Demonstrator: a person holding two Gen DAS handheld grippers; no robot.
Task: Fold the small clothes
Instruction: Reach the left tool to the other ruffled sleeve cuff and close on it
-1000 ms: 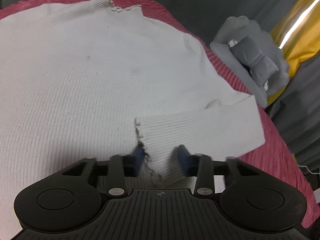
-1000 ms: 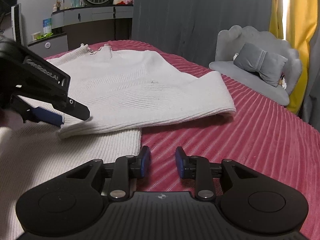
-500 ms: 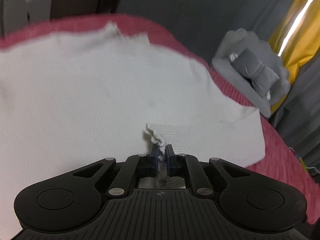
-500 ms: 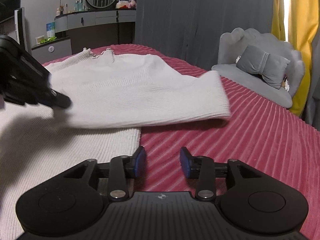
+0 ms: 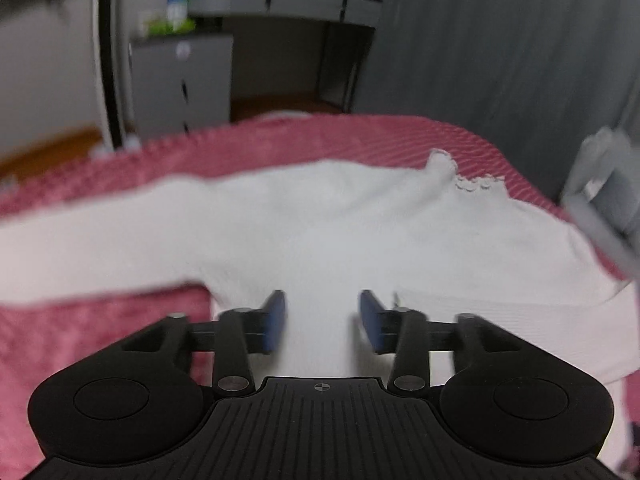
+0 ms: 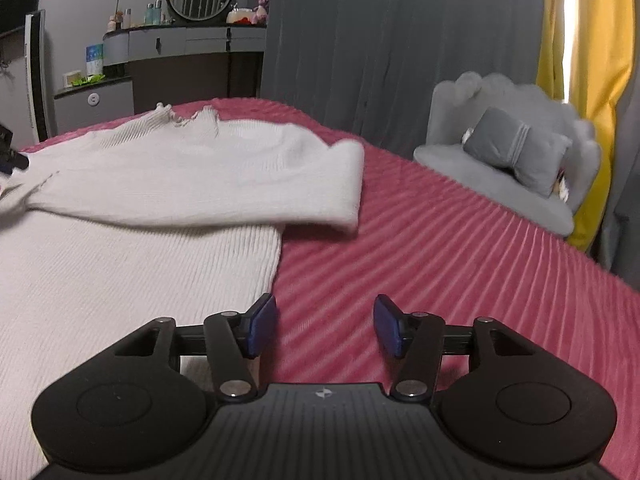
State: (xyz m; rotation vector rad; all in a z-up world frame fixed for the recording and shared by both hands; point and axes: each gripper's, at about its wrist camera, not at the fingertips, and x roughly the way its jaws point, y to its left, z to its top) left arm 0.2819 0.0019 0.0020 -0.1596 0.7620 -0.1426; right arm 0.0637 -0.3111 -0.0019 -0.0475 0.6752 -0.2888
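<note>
A white ribbed sweater [image 5: 328, 232] lies flat on the pink ribbed bedspread [image 5: 100, 344]. Its left sleeve stretches out to the left and its right sleeve [image 6: 248, 184] is folded across the body. My left gripper [image 5: 322, 320] is open and empty, just above the sweater's body below the scalloped collar [image 5: 468, 182]. My right gripper [image 6: 325, 326] is open and empty over the bedspread [image 6: 460, 248], its left finger next to the sweater's right edge [image 6: 268, 264]. The left gripper's tip shows at the far left of the right wrist view [image 6: 10, 160].
A grey dressing table [image 6: 184, 60] with a round mirror and bottles stands behind the bed. A grey padded chair [image 6: 512, 152] with a bow cushion stands to the right, before a yellow curtain [image 6: 580, 72]. A grey curtain hangs behind.
My left gripper shut on the right sleeve's cuff, carried it across the body, then opened and let go, and turned left. My right gripper opened wider and stayed at the sweater's edge.
</note>
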